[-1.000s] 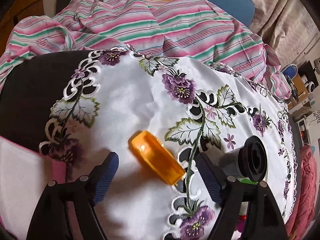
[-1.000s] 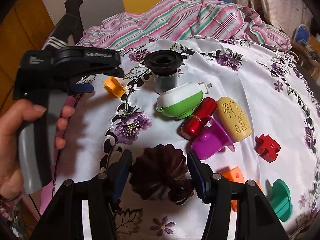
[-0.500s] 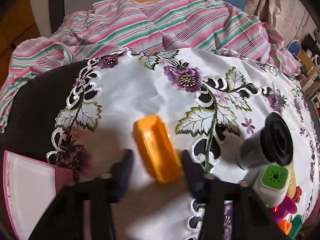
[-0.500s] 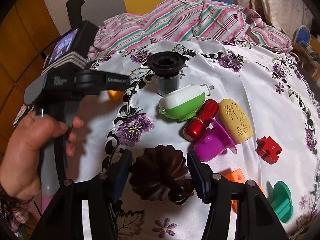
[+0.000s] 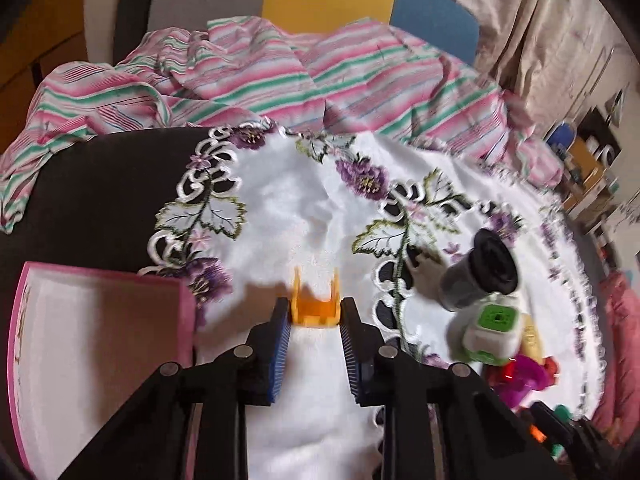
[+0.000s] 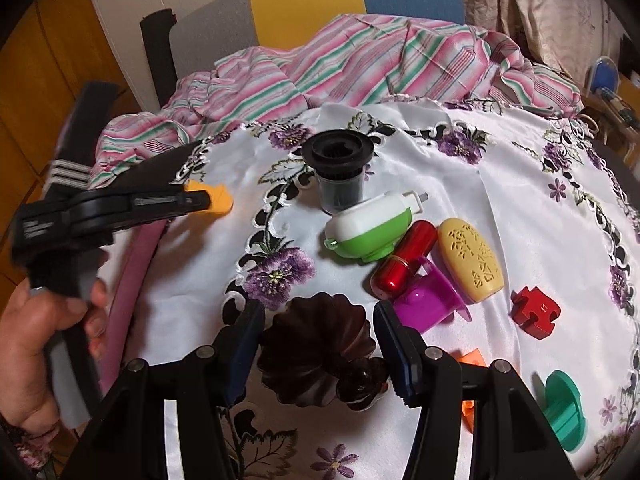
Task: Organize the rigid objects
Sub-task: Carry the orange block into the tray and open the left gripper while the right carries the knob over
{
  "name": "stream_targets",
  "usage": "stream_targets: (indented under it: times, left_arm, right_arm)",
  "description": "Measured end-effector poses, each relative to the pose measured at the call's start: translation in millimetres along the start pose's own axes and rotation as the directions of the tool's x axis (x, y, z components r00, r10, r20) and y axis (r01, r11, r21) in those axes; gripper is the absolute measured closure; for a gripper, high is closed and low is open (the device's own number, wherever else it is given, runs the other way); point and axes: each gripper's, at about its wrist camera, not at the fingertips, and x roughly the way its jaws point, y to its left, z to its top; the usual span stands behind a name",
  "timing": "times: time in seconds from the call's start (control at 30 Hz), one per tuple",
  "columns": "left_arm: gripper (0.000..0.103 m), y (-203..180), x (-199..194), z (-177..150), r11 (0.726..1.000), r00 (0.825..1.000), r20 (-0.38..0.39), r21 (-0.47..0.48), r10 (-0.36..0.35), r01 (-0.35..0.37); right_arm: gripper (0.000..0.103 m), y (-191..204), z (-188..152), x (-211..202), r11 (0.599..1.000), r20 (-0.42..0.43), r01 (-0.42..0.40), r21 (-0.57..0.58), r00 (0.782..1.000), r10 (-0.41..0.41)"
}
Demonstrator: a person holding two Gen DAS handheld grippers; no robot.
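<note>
My left gripper [image 5: 314, 322] is shut on a small orange plastic piece [image 5: 316, 308], which hangs just above the white embroidered tablecloth [image 5: 288, 216]. The right wrist view shows the same gripper [image 6: 200, 200], held by a hand [image 6: 32, 340] at the left, with the orange piece [image 6: 220, 200] at its tip. My right gripper [image 6: 318, 334] sits low over the cloth, its pads against both sides of a dark brown fluted mould [image 6: 316, 348]. A glossy brown knob lies at the mould's lower right.
A pink-rimmed white box [image 5: 100, 340] lies left of the left gripper. On the cloth are a black filter cup [image 6: 340, 168], a green-white device [image 6: 372, 228], a red cylinder [image 6: 404, 258], a purple cup [image 6: 428, 300], a yellow oval [image 6: 472, 264], a red puzzle piece [image 6: 536, 312] and a green spool [image 6: 564, 408]. Striped fabric [image 6: 360, 64] is heaped behind.
The left gripper's jaws closed from wide open onto the orange piece, which lay flat on the cloth and now sits clamped end-on and raised. The right gripper has not moved.
</note>
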Motion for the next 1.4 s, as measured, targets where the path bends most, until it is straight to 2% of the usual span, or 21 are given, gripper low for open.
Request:
stream_targets:
  times: [0.23, 0.33, 0.37, 0.4, 0.43, 0.53, 0.67, 0.7, 0.73, 0.83, 1.0, 1.23, 1.4]
  left_arm:
    - [0.080, 22, -29, -19, 0.998, 0.998, 0.021, -0.035, -0.059, 0.060]
    - [0.079, 19, -29, -25, 0.995, 0.995, 0.014, -0.008, -0.094, 0.095]
    - [0.075, 13, -28, -24, 0.995, 0.995, 0.013, 0.014, -0.103, 0.103]
    - [0.064, 9, -25, -24, 0.994, 0.994, 0.000, 0.027, -0.108, 0.108]
    - [0.060, 1, -19, -24, 0.994, 0.995, -0.023, 0.050, -0.100, 0.101]
    - [0.057, -18, 0, -22, 0.992, 0.999, -0.052, 0.121, -0.018, 0.024]
    - [0.057, -24, 33, -19, 0.990, 0.991, -0.119, 0.133, 0.058, -0.042]
    - [0.058, -23, 38, -20, 0.991, 0.990, -0.129, 0.127, 0.057, -0.040]
    - [0.067, -21, 40, -21, 0.992, 0.990, -0.132, 0.123, 0.047, -0.030]
    - [0.078, -21, 34, -24, 0.989, 0.994, -0.098, 0.144, 0.046, -0.032]
    - [0.078, -15, 3, -27, 0.990, 0.999, -0.035, 0.141, -0.003, 0.008]
    - [0.078, 13, -42, -35, 0.995, 0.996, 0.030, 0.051, -0.086, 0.085]
    - [0.078, 41, -69, -42, 0.995, 0.992, 0.081, -0.005, -0.101, 0.102]
  right_arm:
    - [0.046, 5, 0, -1, 1.000, 0.012, 0.002, -0.018, 1.000, -0.002]
    - [0.046, 5, -1, 0, 1.000, 0.009, -0.004, -0.013, 1.000, 0.004]
    - [0.046, 5, -1, -1, 1.000, 0.012, -0.002, -0.011, 1.000, 0.002]
    - [0.046, 4, -1, -1, 1.000, 0.013, 0.005, -0.012, 1.000, -0.005]
    - [0.046, 4, -1, -1, 1.000, 0.011, 0.012, -0.013, 1.000, -0.012]
    - [0.046, 0, -1, 0, 1.000, 0.001, 0.006, 0.004, 1.000, -0.006]
    - [0.046, -3, -1, 3, 1.000, -0.010, 0.008, 0.017, 1.000, -0.008]
    - [0.046, -3, -1, 3, 1.000, -0.011, 0.007, 0.019, 1.000, -0.007]
    - [0.046, -4, -1, 4, 1.000, -0.013, 0.005, 0.020, 1.000, -0.005]
    - [0.046, -2, -1, 4, 1.000, -0.014, 0.003, 0.010, 1.000, -0.003]
    - [0.046, 4, -2, 5, 1.000, -0.013, 0.010, -0.015, 1.000, -0.010]
    - [0.046, 7, -2, 3, 0.999, -0.004, 0.021, -0.036, 1.000, -0.021]
    - [0.046, 12, -3, 0, 0.998, 0.010, 0.033, -0.061, 0.999, -0.032]
